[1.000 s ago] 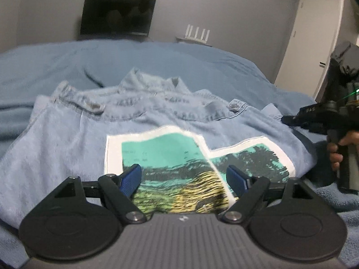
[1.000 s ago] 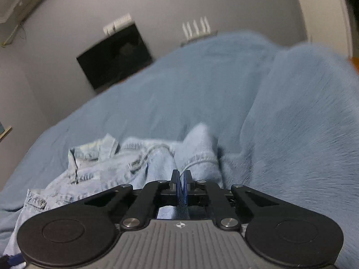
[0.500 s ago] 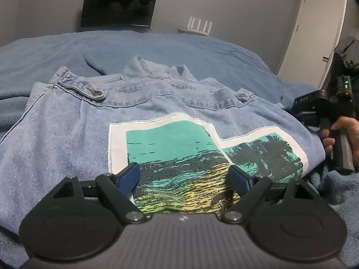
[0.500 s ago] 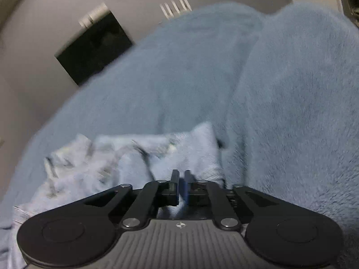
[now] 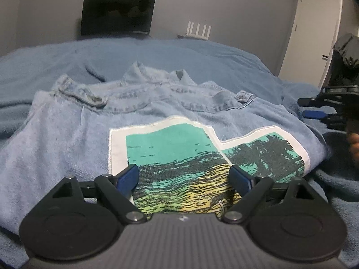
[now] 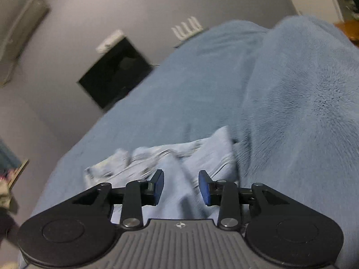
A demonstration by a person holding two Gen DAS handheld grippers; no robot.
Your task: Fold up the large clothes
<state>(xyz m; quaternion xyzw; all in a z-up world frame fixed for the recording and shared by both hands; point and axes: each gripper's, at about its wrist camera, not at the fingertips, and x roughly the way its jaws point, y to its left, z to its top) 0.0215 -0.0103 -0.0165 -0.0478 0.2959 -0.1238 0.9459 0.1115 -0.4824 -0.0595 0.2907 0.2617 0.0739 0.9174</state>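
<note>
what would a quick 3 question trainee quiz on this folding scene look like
1. True or false: the left hand-held gripper is shut on the denim jacket.
2. The printed patch shows: A) a cat B) a sea with palm trees C) a car
3. What does the jacket lie on?

Key: 1 false, it is open. 2 B. 3 the blue blanket. The right hand-held gripper is open too.

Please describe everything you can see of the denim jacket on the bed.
The jacket is pale blue denim, lying flat and partly folded on the blue blanket, collar at the far end. It has stitched seams and buttoned tabs. A white-edged print of sea and palms faces up. Both claws are open and hold nothing.
</note>
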